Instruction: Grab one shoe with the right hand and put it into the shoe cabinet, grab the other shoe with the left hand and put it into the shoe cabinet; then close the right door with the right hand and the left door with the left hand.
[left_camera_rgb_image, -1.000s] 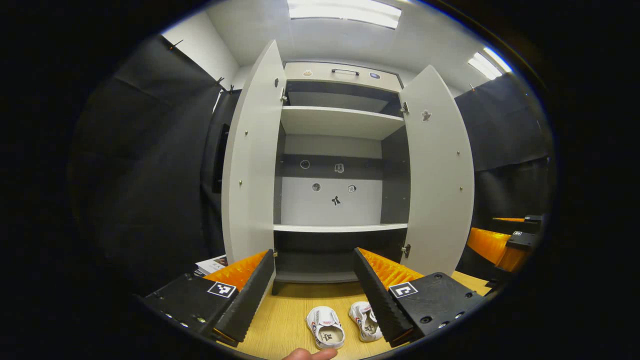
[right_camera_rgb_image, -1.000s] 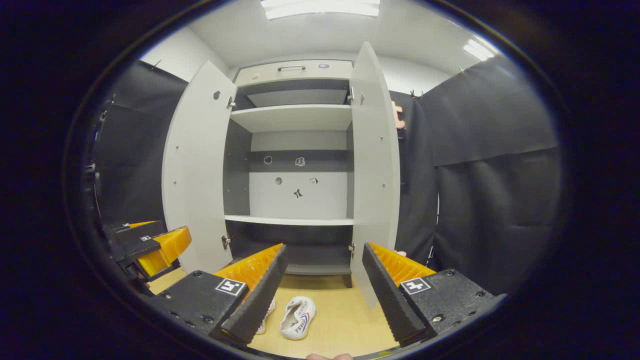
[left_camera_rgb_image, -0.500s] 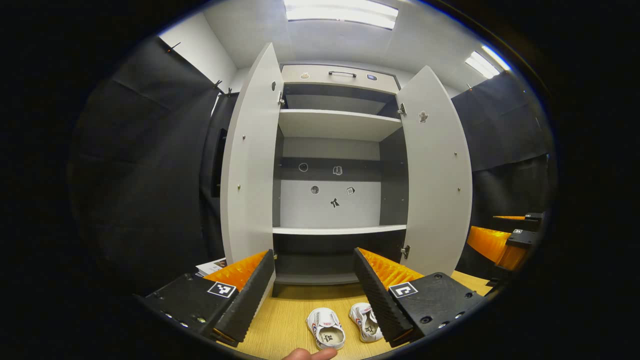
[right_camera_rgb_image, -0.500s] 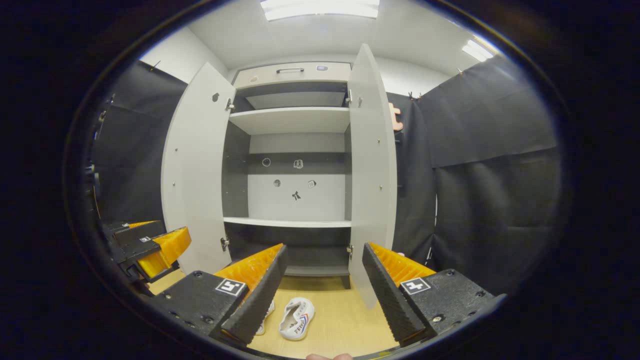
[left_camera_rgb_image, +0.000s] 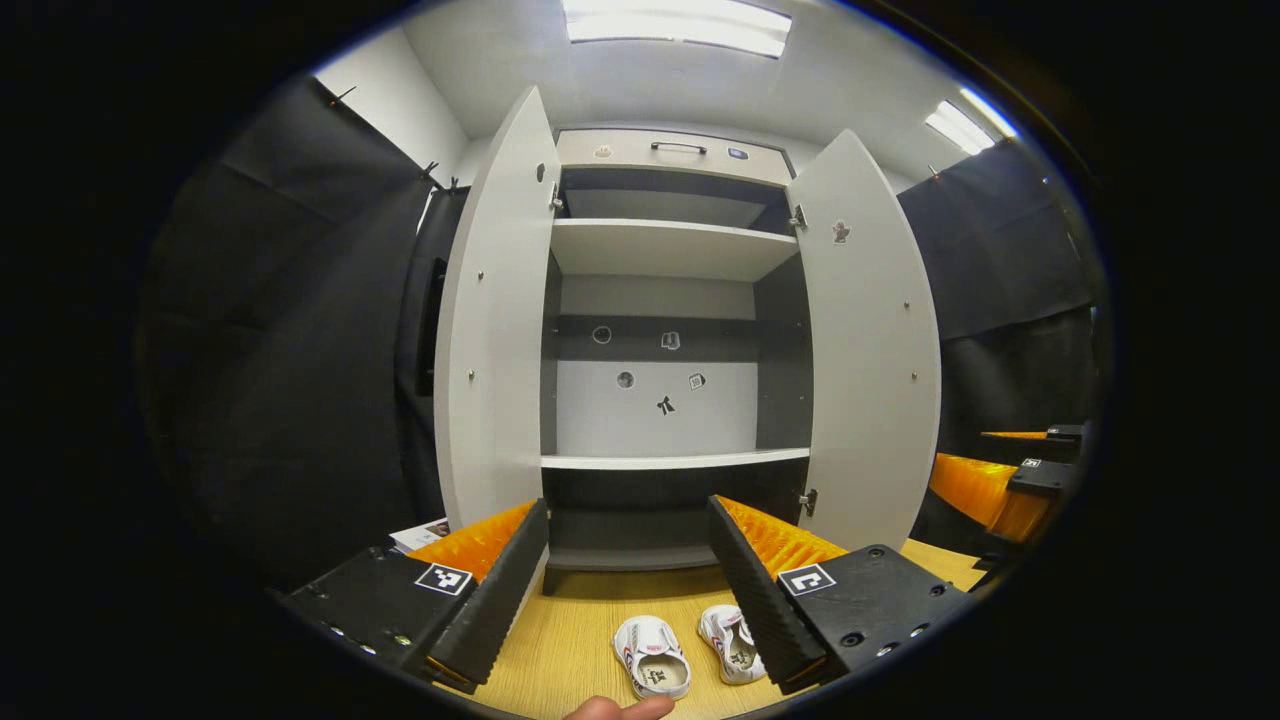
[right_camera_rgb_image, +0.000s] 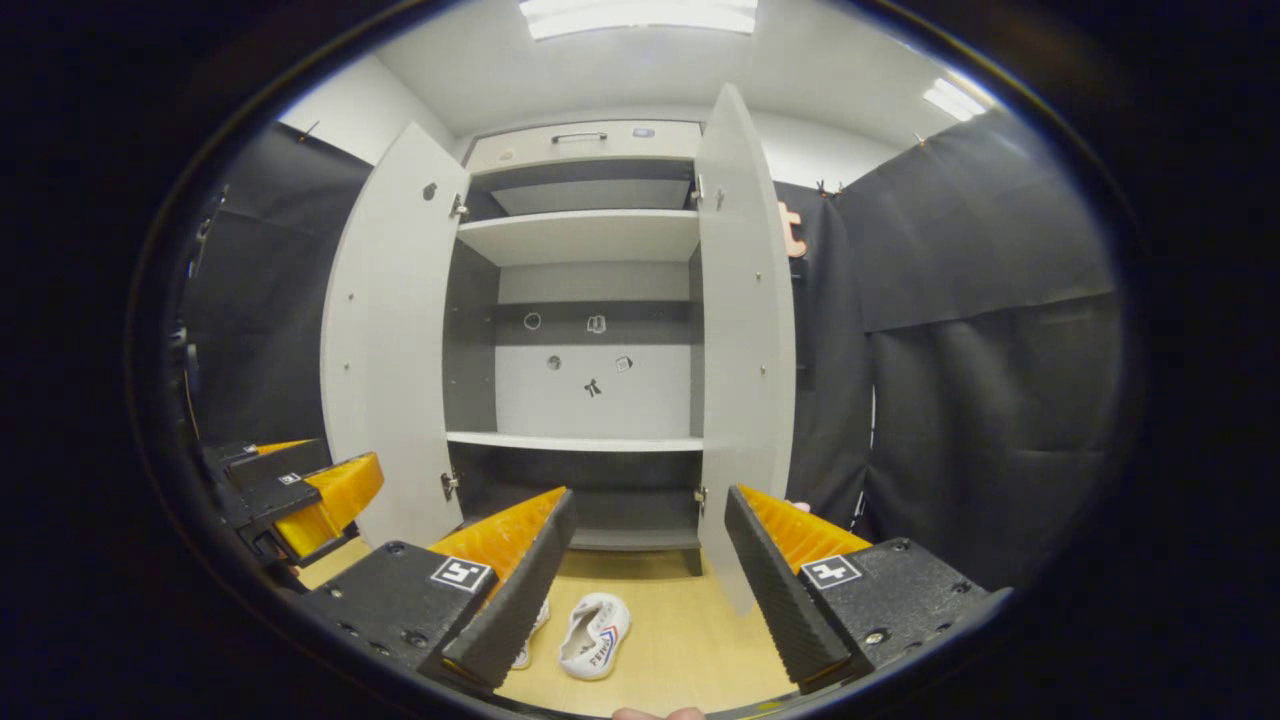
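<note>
Two small white shoes lie side by side on the wooden floor before the open shoe cabinet: one (left_camera_rgb_image: 652, 668) between my left gripper's fingers in the left gripper view, the other (left_camera_rgb_image: 728, 642) partly behind its right finger. My left gripper (left_camera_rgb_image: 628, 520) is open, held above them, empty. My right gripper (right_camera_rgb_image: 648, 500) is open and empty too. In the right gripper view one shoe (right_camera_rgb_image: 595, 635) shows whole and the second (right_camera_rgb_image: 530, 630) peeks from behind a finger. Both cabinet doors (left_camera_rgb_image: 495, 330) (left_camera_rgb_image: 870, 350) stand wide open.
The cabinet's shelves (left_camera_rgb_image: 675, 460) are bare, with small stickers on the back panel. Black cloth walls close in on both sides. Some printed papers (left_camera_rgb_image: 420, 533) lie on the floor left of the cabinet. The right gripper (left_camera_rgb_image: 1000, 480) shows at the right edge, the left gripper (right_camera_rgb_image: 300, 490) at the left.
The left gripper's view has drifted slightly, so the cabinet sits a little more to the left. Shoes, doors and both grippers' jaws stay as they were.
</note>
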